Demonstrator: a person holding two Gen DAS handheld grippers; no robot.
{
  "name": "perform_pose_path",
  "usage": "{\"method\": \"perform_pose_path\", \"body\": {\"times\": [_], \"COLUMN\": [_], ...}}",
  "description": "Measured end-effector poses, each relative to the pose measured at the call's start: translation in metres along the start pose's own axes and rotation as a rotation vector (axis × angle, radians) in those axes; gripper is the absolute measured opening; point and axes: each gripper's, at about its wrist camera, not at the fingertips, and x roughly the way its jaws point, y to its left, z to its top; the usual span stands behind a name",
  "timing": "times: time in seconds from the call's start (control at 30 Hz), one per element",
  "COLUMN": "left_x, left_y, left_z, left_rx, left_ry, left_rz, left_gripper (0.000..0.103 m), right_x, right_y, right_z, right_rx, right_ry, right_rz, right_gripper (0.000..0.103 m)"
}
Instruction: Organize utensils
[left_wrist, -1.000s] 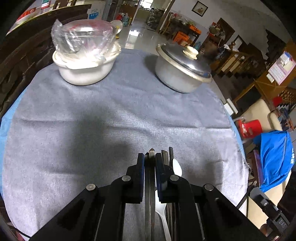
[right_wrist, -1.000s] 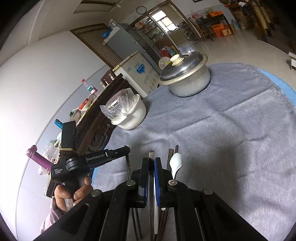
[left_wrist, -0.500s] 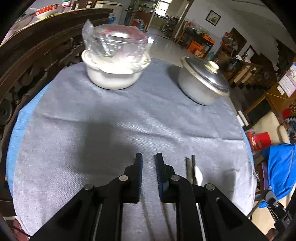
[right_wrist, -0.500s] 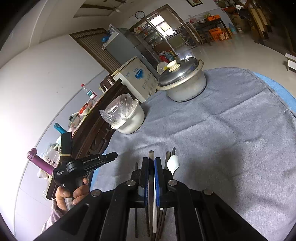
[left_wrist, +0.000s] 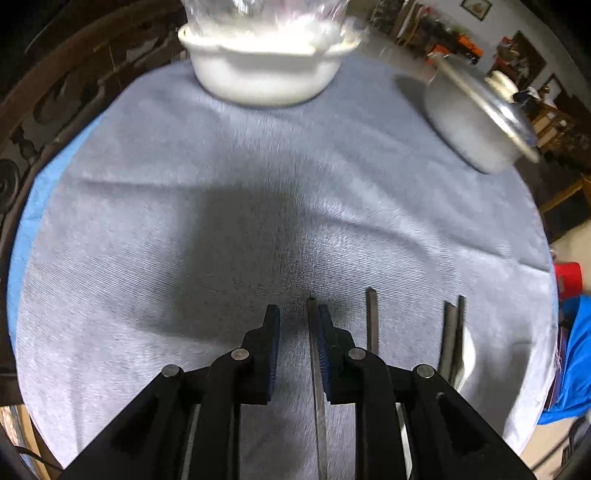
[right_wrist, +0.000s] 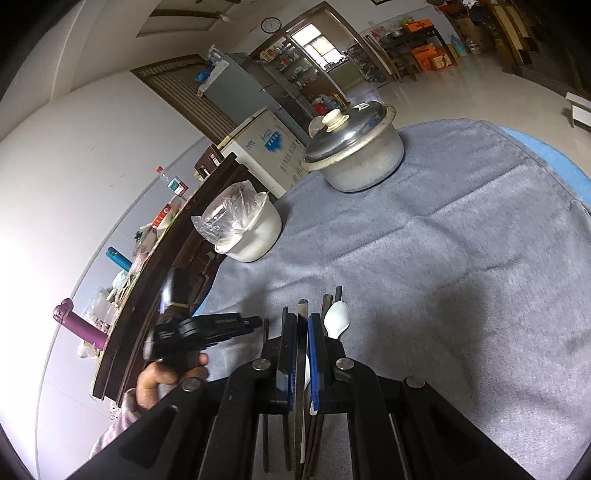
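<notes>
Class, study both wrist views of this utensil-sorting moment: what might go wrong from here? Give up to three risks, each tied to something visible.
1. The left gripper has just been opening, and a chopstick lies against only its right pad; closing now may pinch it off-centre, so it could twist or slip.
2. The right gripper is shut on a utensil close to the spoon and other chopsticks; moving it may scatter them.
3. The cloth is wrinkled, so sticks may snag.
</notes>
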Motion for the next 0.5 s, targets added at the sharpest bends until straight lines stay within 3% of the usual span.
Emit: {"method": "perform_pose_path", "body": {"times": [0.1,0.13,0.2,0.3,0.5], "left_x": [0.004,0.004,0.005,0.000,-0.054], "left_y": [-0.006,-0.008,-0.009,-0.008,-0.005], "left_z": [0.001,-0.001,0.000,-0.004,-0.027], "left_rx": [0.009,0.013,0.017,0.011,0.042], "left_ry": [-0.017,-0.019,-0.015,-0.020,-0.150], "left_rz": [0.013,0.022,0.020,0.010,-0.052], "left_gripper": [0.022,0.020,0.007,0.006,0.006], "right_x": [-0.003,-0.005,-0.008,-0.014,-0.035], "right_y": [0.001,0.001,0.003,0.008,0.029], "right_z": [-0.001,-0.001,-0.002,-0.004,-0.011], "right_rx": [0.001,0.000,-0.002,-0.004,-0.052], "right_ry": [-0.004,-0.006,-0.012,-0.026,-0.071], "right_rz": [0.004,0.005,0.007,0.010,0.005], "right_gripper": [0.006,0.006,0.006,0.006,0.006]}}
